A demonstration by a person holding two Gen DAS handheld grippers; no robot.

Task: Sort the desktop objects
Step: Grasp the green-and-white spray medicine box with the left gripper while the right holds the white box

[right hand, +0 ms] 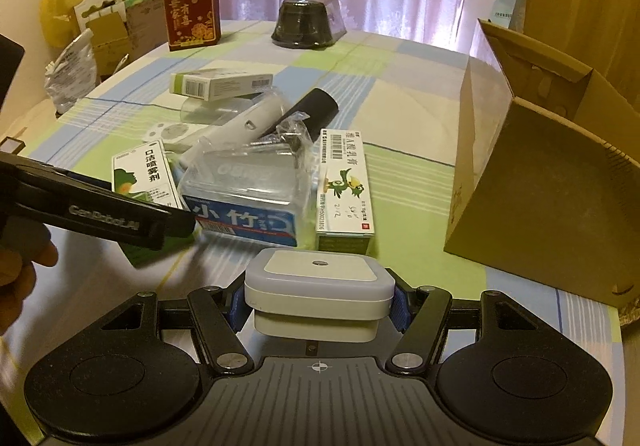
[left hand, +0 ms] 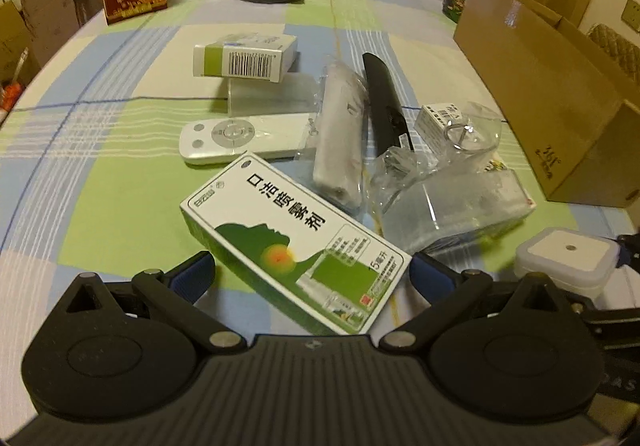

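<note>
Left tool (left hand: 312,266): fingers spread wide on either side of the near end of the green-and-white spray box (left hand: 294,246); the blue pads stand just off its edges, and no grip is seen. The box lies flat and askew on the desk (left hand: 100,206), pointing toward 11 o'clock.

White remote (left hand: 240,136): flat, at 11 o'clock from the spray box, just beyond its far end. Barcoded carton (left hand: 244,56): farther off at 12 o'clock, resting on a clear cylinder (left hand: 272,94).

Bagged white roll (left hand: 340,134) and black stick-shaped item (left hand: 384,102): side by side at 1 o'clock from the left tool, both lengthwise. Clear plastic pack (left hand: 452,206): at 2 o'clock, with a small labelled box (left hand: 438,122) and a metal ring behind it.

Right tool (right hand: 318,304): closed on the white square night light (right hand: 318,286), blue pads pressed to its two sides; the light is held level, sensor dot upward. From this view, the blue-labelled pack (right hand: 244,220) and the ointment box (right hand: 344,190) are seen at 12 o'clock, just beyond the light. The left tool's arm crosses at 9 o'clock, a hand (right hand: 20,270) behind it.

Cardboard carton (right hand: 552,182): open, tilted, at 2 o'clock on the desk's right edge.

Surface: checked cloth of green, blue and cream. Far end: red gift box (right hand: 192,12) at 11 o'clock, black domed container (right hand: 308,22) at 12 o'clock. Room: pale curtains behind; boxes and bags stacked at the left.
</note>
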